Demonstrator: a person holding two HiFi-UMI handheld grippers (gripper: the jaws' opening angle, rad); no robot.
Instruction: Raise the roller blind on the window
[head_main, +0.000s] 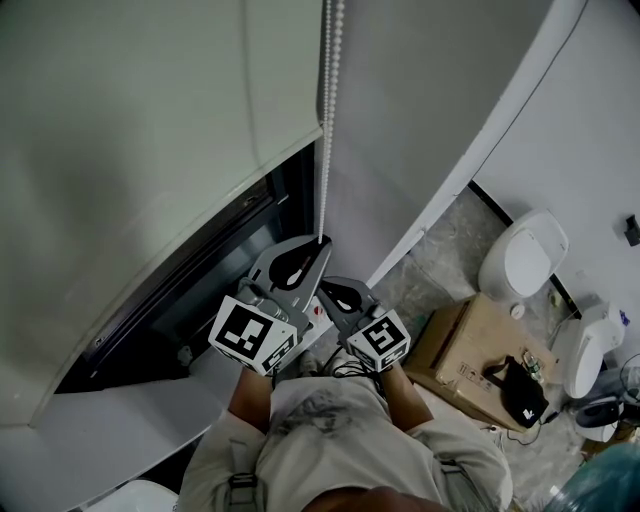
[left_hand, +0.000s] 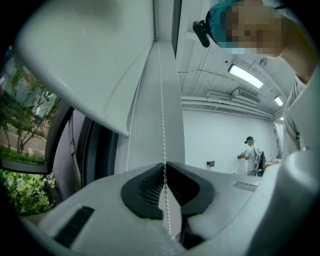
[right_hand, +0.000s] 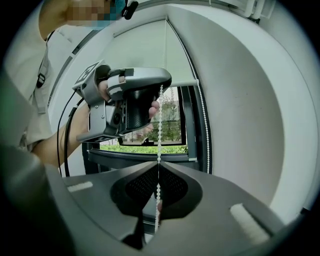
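Observation:
The pale roller blind (head_main: 150, 90) covers the upper window, its bottom bar (right_hand: 150, 82) above the open strip of glass. A white bead chain (head_main: 327, 120) hangs down beside it. My left gripper (head_main: 322, 241) is shut on the chain, the beads pinched between its black pads (left_hand: 164, 164). Just below it on the same strand, my right gripper (head_main: 322, 285) is also shut on the chain (right_hand: 158, 162). From the right gripper view the left gripper (right_hand: 161, 87) shows higher up the strand. A second strand (left_hand: 131, 130) hangs free nearer the window frame.
The dark window frame (head_main: 200, 270) and white sill (head_main: 130, 410) lie to the left. A white wall panel (head_main: 430, 130) runs right of the chain. On the floor to the right are a cardboard box (head_main: 470, 345), a black bag (head_main: 520, 390) and white fixtures (head_main: 525, 255). A person (left_hand: 250, 152) stands far off.

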